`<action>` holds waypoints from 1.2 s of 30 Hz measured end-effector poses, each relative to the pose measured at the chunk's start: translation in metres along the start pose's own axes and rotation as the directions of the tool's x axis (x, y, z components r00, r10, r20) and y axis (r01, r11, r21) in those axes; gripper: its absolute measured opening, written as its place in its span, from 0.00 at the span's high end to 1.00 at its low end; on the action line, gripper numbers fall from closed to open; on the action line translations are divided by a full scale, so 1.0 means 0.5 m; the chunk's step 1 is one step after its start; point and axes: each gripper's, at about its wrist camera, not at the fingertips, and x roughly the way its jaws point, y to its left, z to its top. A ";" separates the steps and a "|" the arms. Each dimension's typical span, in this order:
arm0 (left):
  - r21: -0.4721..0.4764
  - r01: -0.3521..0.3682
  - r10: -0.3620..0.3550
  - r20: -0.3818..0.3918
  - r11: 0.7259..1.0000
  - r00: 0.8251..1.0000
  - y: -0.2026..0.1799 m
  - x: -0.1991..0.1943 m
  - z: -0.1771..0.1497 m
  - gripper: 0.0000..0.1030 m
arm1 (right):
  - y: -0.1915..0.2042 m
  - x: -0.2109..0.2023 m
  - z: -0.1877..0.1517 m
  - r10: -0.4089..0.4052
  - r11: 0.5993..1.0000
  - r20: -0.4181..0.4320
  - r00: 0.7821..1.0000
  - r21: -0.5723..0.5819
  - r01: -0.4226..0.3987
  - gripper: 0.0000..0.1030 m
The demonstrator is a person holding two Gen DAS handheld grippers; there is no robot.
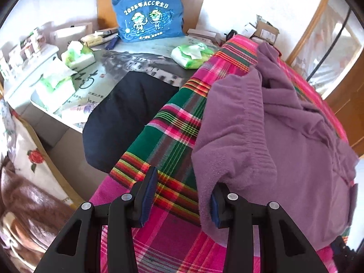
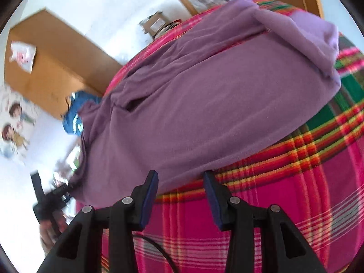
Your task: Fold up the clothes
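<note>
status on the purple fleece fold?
Done: purple fleece garment lies on the plaid blanket, partly doubled over. In hand: nothing gripped; left hand-held gripper is open at its cuff, right hand-held gripper open at its near edge. Left: remaining folds, smoothing.

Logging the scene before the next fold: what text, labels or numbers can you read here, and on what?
"2025年ACC安全日": white print, blue tote bag on the table; the year's last digit is unclear.
Smaller line under the bag's cartoon figures: too small to read.
Calligraphy characters on the table mat: not legible.
Cardboard box label: too small.
Red print, white paper on the wooden cabinet: blurred.
Purple fleece garment: no text.
</note>
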 end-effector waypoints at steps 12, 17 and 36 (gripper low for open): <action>0.016 0.013 -0.013 -0.007 1.000 1.000 -0.003 0.004 0.007 0.59 | -0.050 -0.001 0.028 0.049 0.970 0.043 0.998 0.236 -0.058 0.65; 0.009 0.023 -0.023 -0.013 1.000 1.000 -0.001 0.005 0.010 0.59 | -0.078 0.002 0.035 0.063 0.932 0.041 0.997 0.356 -0.073 0.75; -0.103 0.087 -0.089 -0.018 0.991 0.996 0.032 0.000 0.011 0.61 | -0.088 -0.018 0.015 0.035 0.957 0.073 0.997 0.286 -0.054 0.97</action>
